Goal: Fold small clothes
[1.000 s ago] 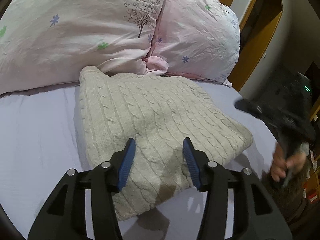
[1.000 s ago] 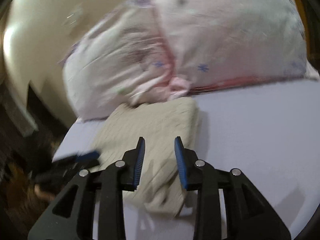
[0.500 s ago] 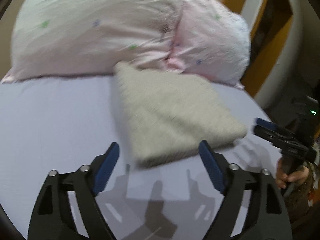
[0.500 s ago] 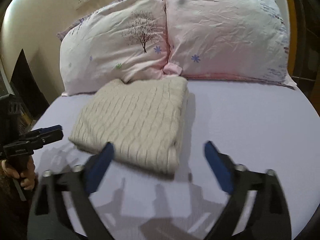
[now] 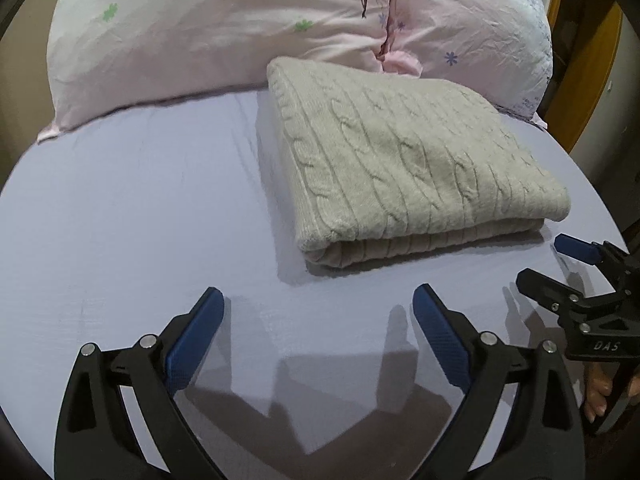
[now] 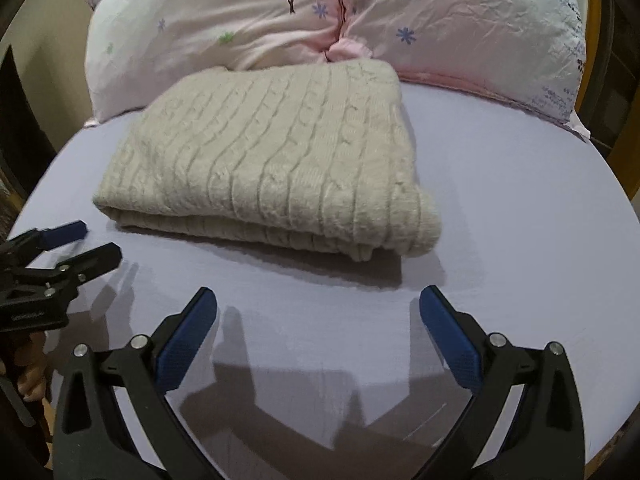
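Left wrist view shows a cream cable-knit sweater [image 5: 404,164], folded into a thick rectangular bundle, lying on the smooth lavender bed sheet [image 5: 132,216]. Its raised rope-like cables run along the top layer, and the folded layers show as a soft rounded edge on the near side. The far end of the bundle touches two crumpled pale pink pillows printed with small flowers and a bare tree [image 5: 224,20], which sit side by side at the head of the bed.

The left gripper [image 5: 318,312], black plastic with blue textured pads, hovers low over bare sheet just in front of the sweater, its jaws spread wide and holding nothing. It casts an angular shadow on the sheet below. At the right edge of this view the right gripper [image 5: 548,264] reaches in from the side, beside the sweater's near right corner, with a bit of the person's hand [image 5: 600,392] visible on its handle.

From the right wrist view, the same sweater [image 6: 272,156] lies ahead and slightly to the left, its rounded fold facing right. The right gripper [image 6: 318,312] is also spread wide with nothing between its pads, poised over the sheet [image 6: 520,208] short of the bundle. The left gripper [image 6: 92,242] appears at the left edge, near the sweater's near left corner but apart from it.
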